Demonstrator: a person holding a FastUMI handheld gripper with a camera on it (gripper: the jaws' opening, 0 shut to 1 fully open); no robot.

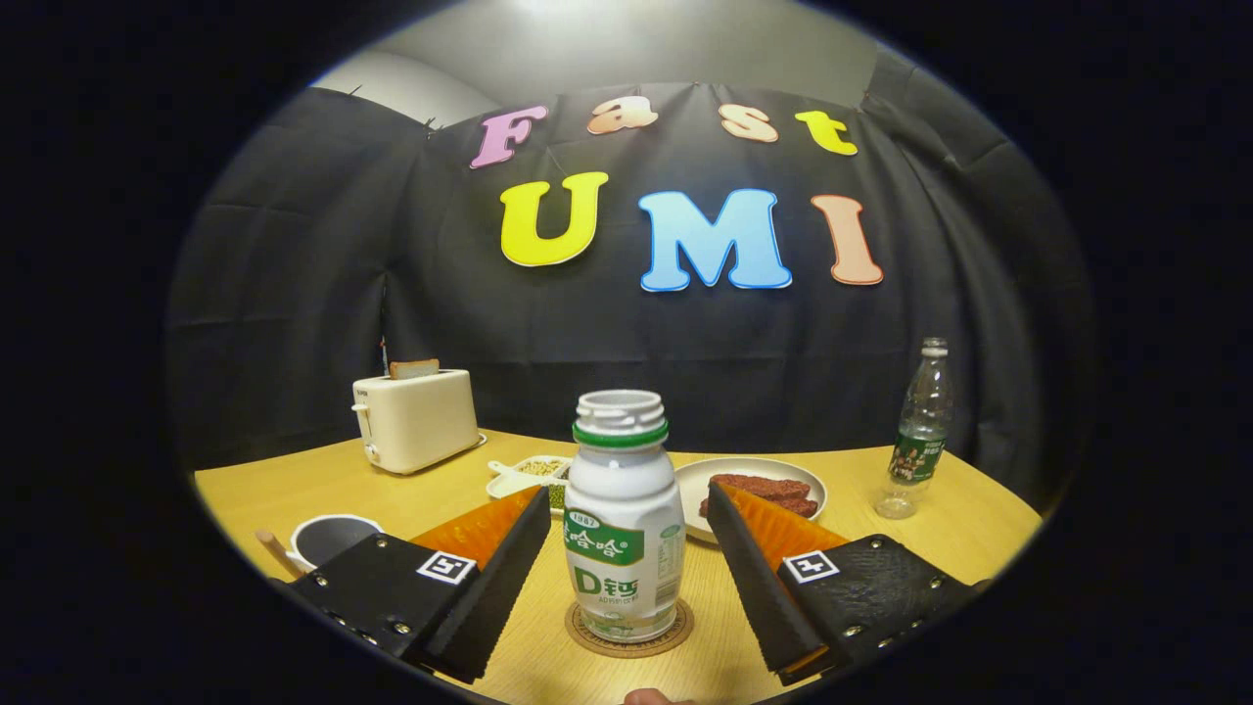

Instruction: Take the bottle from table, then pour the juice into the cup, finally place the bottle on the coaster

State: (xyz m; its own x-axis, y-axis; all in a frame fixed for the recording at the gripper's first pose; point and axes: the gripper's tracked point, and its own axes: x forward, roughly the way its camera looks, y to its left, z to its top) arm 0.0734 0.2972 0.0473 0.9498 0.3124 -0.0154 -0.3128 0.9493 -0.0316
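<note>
A white bottle [623, 519] with a green neck ring and an uncapped mouth stands upright on a round cork coaster [628, 632] on the wooden table [979, 534]. It sits between the two fingers of my gripper [626, 519], which is open, with a clear gap on each side of the bottle. A dark cup [328, 537] with a white rim stands to the left, just beyond the left finger [499, 578]. I cannot see what the cup holds.
A cream toaster [416, 419] with a slice of bread stands at the back left. A small divided dish [529, 475] of beans lies behind the bottle. A plate [754, 485] with dark red slices is to the right, and a clear plastic water bottle [915, 436] stands far right.
</note>
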